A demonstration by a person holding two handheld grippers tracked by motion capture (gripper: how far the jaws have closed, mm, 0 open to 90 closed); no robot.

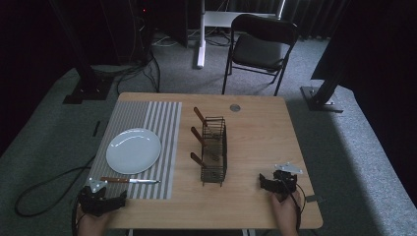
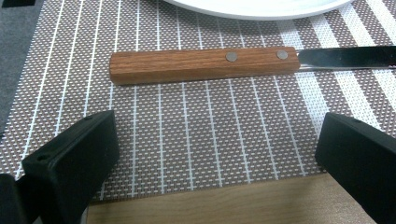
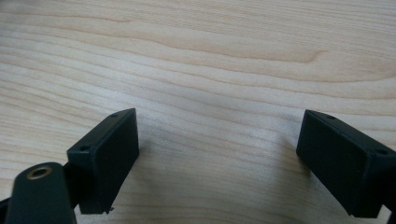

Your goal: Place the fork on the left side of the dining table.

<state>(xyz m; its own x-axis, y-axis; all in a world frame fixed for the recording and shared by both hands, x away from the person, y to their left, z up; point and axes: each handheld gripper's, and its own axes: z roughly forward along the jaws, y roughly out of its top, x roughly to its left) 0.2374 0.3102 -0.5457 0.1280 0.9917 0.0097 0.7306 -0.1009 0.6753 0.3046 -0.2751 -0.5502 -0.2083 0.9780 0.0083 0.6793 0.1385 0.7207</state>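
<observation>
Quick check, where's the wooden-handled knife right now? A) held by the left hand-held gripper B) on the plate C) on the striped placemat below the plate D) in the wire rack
C: the knife lies flat on the striped placemat just below the plate, ahead of the open left hand-held gripper, untouched.

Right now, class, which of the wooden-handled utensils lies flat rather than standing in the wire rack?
The knife on the striped placemat, beside the white plate. The other three handles lean out of the wire rack.
</observation>
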